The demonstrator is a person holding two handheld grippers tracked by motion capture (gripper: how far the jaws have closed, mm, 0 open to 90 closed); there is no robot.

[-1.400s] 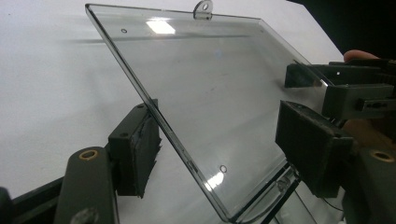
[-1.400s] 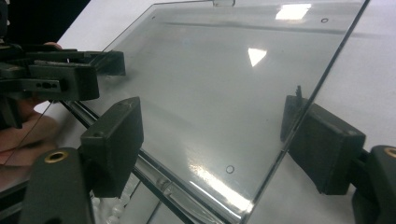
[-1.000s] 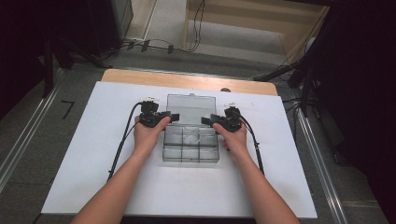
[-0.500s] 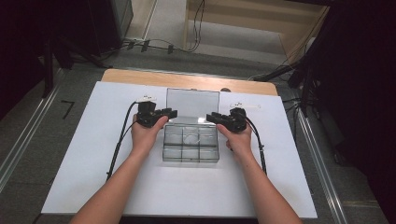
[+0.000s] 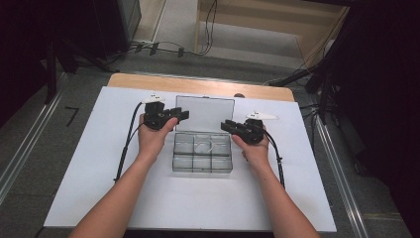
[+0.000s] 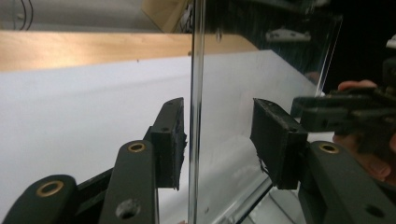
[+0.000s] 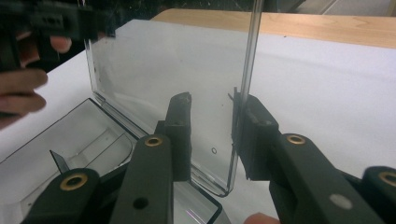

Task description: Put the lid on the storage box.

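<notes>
A clear plastic compartment box [image 5: 202, 153] lies on the white sheet, its lid [image 5: 204, 109] standing open and upright. My left gripper [image 5: 181, 116] is at the lid's left edge. In the left gripper view the lid's edge [image 6: 195, 70] stands between the jaws [image 6: 219, 112], close to the left pad and well apart from the right pad; these jaws have just been opening. My right gripper [image 5: 225, 125] is at the lid's right edge. Its jaws [image 7: 212, 102] have just been closing around the lid [image 7: 163, 70], which rests against one pad with a gap to the other.
The white sheet [image 5: 99, 198] covers the table, with a wooden strip [image 5: 198, 85] along the back edge. A black cable [image 5: 126, 148] trails from the left gripper and another [image 5: 278, 163] from the right. Dark equipment and floor cables lie beyond the table.
My left gripper has risen a little along the lid's left edge. The right gripper has stayed in place at the right edge. The lid remains upright.
</notes>
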